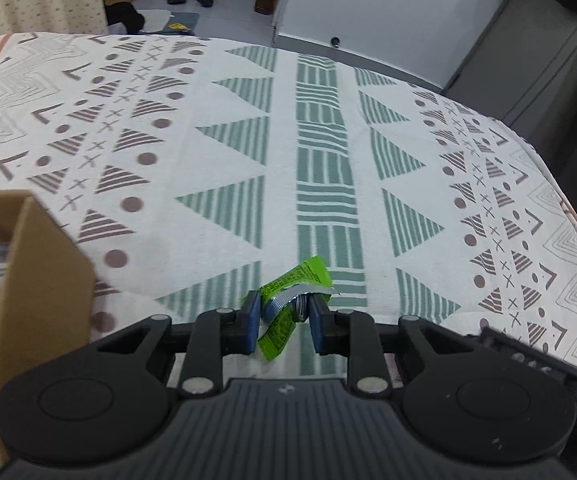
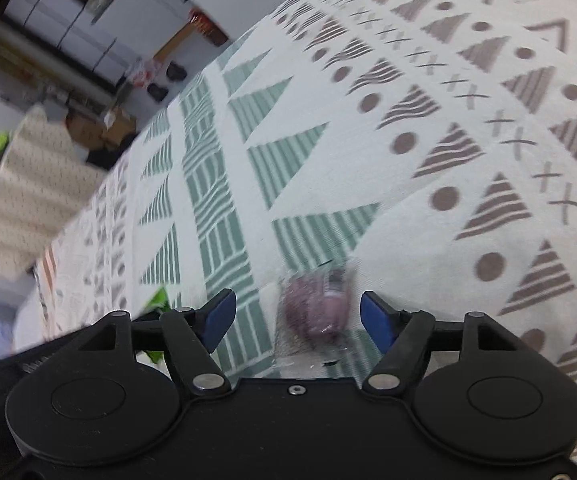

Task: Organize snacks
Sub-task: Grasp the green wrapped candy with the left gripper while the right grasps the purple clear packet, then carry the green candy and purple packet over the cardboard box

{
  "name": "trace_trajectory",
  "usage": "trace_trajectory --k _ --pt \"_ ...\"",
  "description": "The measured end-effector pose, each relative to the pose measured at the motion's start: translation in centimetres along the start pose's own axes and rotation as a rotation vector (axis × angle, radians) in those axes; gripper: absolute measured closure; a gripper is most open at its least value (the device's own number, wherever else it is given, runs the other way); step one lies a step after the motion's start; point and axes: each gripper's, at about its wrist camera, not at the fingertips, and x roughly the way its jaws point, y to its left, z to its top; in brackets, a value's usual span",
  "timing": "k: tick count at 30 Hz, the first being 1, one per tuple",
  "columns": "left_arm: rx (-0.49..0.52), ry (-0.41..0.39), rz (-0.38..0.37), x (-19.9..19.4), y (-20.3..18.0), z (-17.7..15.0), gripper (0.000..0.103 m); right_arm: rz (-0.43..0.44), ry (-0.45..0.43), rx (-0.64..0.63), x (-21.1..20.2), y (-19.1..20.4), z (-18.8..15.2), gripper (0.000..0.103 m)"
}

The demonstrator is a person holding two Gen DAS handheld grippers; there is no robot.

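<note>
The left gripper (image 1: 282, 322) pinches a crumpled green snack wrapper (image 1: 288, 300) with a shiny silver inside, above the woven patterned cloth (image 1: 216, 152). The right gripper (image 2: 296, 322) stands spread around a blurred purple snack (image 2: 316, 306) in clear plastic, lying on the cloth between its blue pads (image 2: 218, 320). A brown cardboard box (image 1: 28, 280) stands at the left.

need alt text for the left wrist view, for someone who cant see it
The left gripper is shut on a crumpled green snack wrapper with a silver lining, just above a patterned tablecloth of green and brown triangles. An open cardboard box stands at the left edge, its contents blurred.
</note>
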Motion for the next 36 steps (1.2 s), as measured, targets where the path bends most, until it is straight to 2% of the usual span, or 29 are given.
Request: trace_trajectory --k 2,4,7,12,20,36 --pt "-0.01 0.001 0.007 -0.4 0.5 -0.1 0.079 -0.032 -0.003 -0.059 0.4 1.0 -0.4 0.037" --pt "-0.018 0.002 0.011 -0.8 0.9 -0.2 0.079 -0.07 -0.005 -0.11 0.7 1.7 -0.6 0.071" --pt "-0.026 0.0 0.017 -1.5 1.4 -0.2 0.079 -0.034 0.019 -0.123 0.4 2.0 -0.9 0.073" --pt "-0.036 -0.019 0.011 -3.0 2.0 -0.4 0.079 -0.026 -0.001 -0.127 -1.3 2.3 -1.7 0.073" --pt "-0.059 -0.058 -0.011 -6.3 2.8 -0.9 0.079 -0.004 -0.048 -0.101 -4.3 3.0 -2.9 0.073" --pt "-0.083 -0.164 -0.054 -13.7 4.4 -2.5 0.079 0.065 -0.141 -0.15 -10.3 7.4 -5.6 0.073"
